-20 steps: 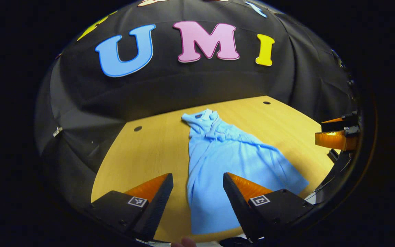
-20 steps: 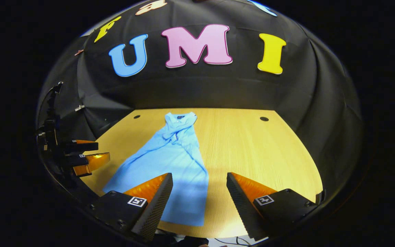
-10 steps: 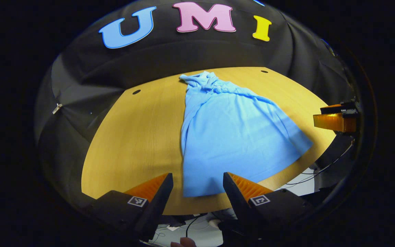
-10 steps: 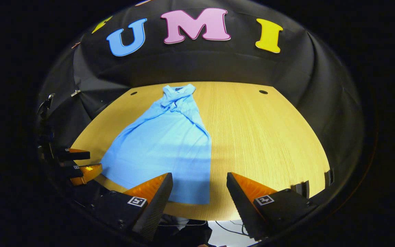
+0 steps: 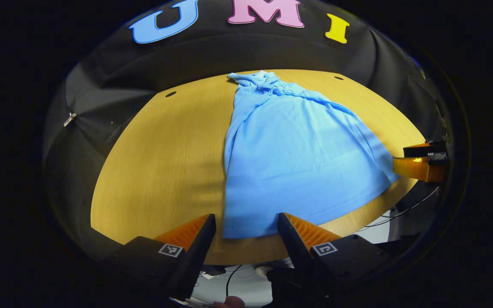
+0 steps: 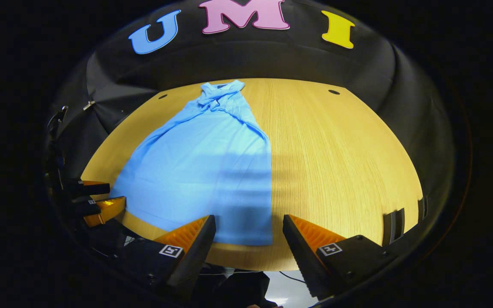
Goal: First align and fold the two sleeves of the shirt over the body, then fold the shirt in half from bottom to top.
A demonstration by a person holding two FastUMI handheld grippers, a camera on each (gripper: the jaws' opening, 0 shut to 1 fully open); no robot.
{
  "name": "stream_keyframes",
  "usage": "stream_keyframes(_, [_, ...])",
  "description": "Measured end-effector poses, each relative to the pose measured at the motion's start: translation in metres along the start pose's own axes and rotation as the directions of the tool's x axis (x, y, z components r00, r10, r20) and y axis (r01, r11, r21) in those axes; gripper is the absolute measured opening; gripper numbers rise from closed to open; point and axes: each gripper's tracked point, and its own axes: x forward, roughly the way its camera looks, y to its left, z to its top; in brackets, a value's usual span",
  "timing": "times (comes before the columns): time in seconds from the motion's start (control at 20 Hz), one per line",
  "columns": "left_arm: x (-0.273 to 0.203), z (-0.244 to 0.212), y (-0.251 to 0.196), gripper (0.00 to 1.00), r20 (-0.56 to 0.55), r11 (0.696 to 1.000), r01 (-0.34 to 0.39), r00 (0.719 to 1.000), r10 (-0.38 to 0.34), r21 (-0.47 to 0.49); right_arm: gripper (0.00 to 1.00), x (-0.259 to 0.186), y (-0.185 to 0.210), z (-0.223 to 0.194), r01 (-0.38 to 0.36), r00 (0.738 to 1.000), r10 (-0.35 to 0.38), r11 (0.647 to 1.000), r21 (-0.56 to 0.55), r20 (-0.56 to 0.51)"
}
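A light blue shirt [image 5: 289, 158] lies spread on the wooden table [image 5: 161, 162], collar at the far end, hem near the front edge, with the sleeves bunched and crossed near the collar. My left gripper [image 5: 246, 229] is open and empty just short of the hem's left corner. In the right gripper view the same shirt [image 6: 203, 162] lies left of centre, and my right gripper [image 6: 248, 231] hangs open and empty above the hem's right corner. The right gripper [image 5: 420, 162] also shows at the right rim of the left gripper view, and the left gripper [image 6: 96, 203] at the lower left of the right gripper view.
The table's right half [image 6: 340, 162] is bare wood. Two small dark holes [image 6: 334, 92] sit near the table's far edge. Cables [image 5: 238, 273] hang below the front edge. Black cloth closes in the booth on all sides.
Both grippers have risen and pulled back toward the table's front edge, so the shirt sits further up both views and more of the table shows. The shirt has not moved; both grippers stayed open.
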Motion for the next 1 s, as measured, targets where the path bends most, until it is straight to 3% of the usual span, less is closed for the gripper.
stream_keyframes(0.15, [0.002,-0.001,0.0,0.94,-0.014,1.0,0.013,1.0,-0.013,-0.014,0.98,0.007,0.003,-0.014,-0.003,0.999,0.003,1.0,0.007,-0.048])
stream_keyframes(0.3, [0.002,-0.003,0.0,0.94,-0.025,0.998,0.028,0.999,-0.029,-0.053,0.98,0.011,0.003,-0.01,0.013,1.0,-0.015,0.998,-0.059,-0.025])
stream_keyframes(0.45, [0.002,-0.003,-0.001,0.95,-0.04,0.995,0.033,0.999,-0.037,-0.094,0.98,0.012,0.004,-0.011,0.021,0.999,-0.022,0.999,-0.047,-0.029])
stream_keyframes(0.6, [0.001,-0.002,-0.013,0.83,-0.038,0.997,0.063,0.997,-0.065,-0.044,0.87,0.015,0.007,-0.009,0.016,0.999,-0.018,0.999,-0.046,-0.026])
stream_keyframes(0.65, [0.002,-0.001,-0.017,0.69,-0.04,0.997,0.07,0.997,-0.072,-0.032,0.67,0.015,0.009,-0.009,0.011,0.999,-0.013,0.999,-0.046,-0.029])
stream_keyframes(0.7, [0.002,0.0,-0.021,0.58,-0.039,0.996,0.082,0.996,-0.083,-0.028,0.62,0.017,0.013,-0.007,0.001,0.999,-0.003,0.999,-0.05,-0.032])
stream_keyframes(0.75, [0.002,0.001,-0.023,0.53,-0.042,0.996,0.088,0.995,-0.089,-0.029,0.42,0.017,0.016,-0.008,-0.008,0.999,0.006,0.999,-0.051,-0.032])
stream_keyframes(0.8, [0.003,0.002,-0.025,0.47,-0.04,0.995,0.097,0.994,-0.098,-0.035,0.36,0.017,0.02,-0.007,-0.019,0.999,0.017,0.998,-0.052,-0.034])
stream_keyframes(0.9, [0.005,0.006,-0.024,0.2,-0.036,0.992,0.105,0.994,-0.107,-0.065,0.15,0.02,0.023,-0.006,-0.021,0.999,0.019,0.998,-0.055,-0.031])
stream_keyframes(0.95, [0.005,0.009,-0.024,0.18,-0.03,0.99,0.109,0.993,-0.112,-0.09,0.08,0.019,0.024,-0.006,-0.025,0.999,0.024,0.998,-0.059,-0.03])
stream_keyframes(1.0, [0.005,0.01,-0.023,0.15,-0.024,0.986,0.116,0.992,-0.12,-0.12,0.07,0.018,0.024,-0.006,-0.03,0.999,0.029,0.998,-0.056,-0.033])
